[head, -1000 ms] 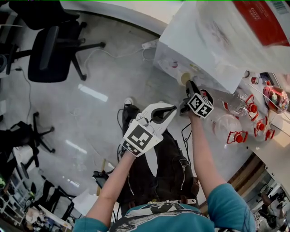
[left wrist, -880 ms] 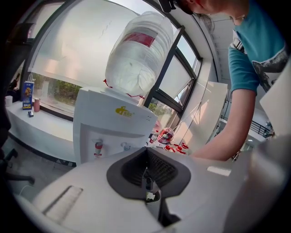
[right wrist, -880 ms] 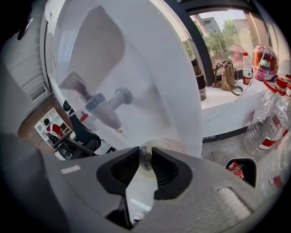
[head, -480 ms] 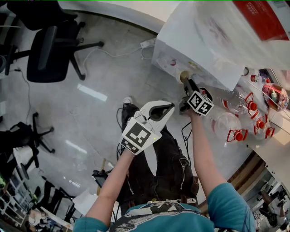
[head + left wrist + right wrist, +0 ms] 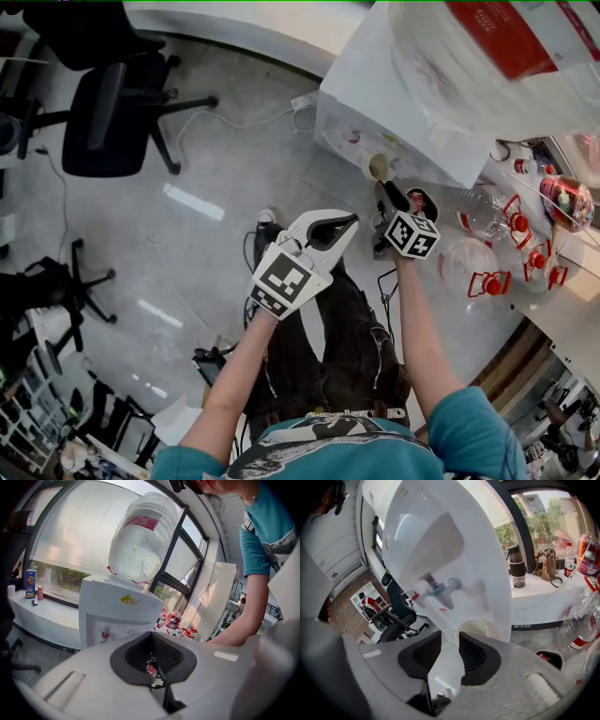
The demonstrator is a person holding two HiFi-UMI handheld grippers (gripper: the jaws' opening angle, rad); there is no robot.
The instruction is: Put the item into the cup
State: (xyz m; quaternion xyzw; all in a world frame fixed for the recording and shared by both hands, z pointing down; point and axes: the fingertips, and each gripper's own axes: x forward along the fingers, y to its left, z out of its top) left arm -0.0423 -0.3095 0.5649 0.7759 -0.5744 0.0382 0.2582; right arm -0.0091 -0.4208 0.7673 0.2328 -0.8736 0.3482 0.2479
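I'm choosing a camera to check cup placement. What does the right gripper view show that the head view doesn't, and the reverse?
Only the right gripper view: the window with trees outside, a flask on its sill, and the gap between the jaws of the right gripper, which are closing with nothing between them. Only the head view: the left gripper, shut, and the person's forearms. Both: the cup at the front of the white water dispenser, just beyond the right gripper.

We log open floor left of the water dispenser; its taps overhang the cup; clear bottles crowd the counter at right.
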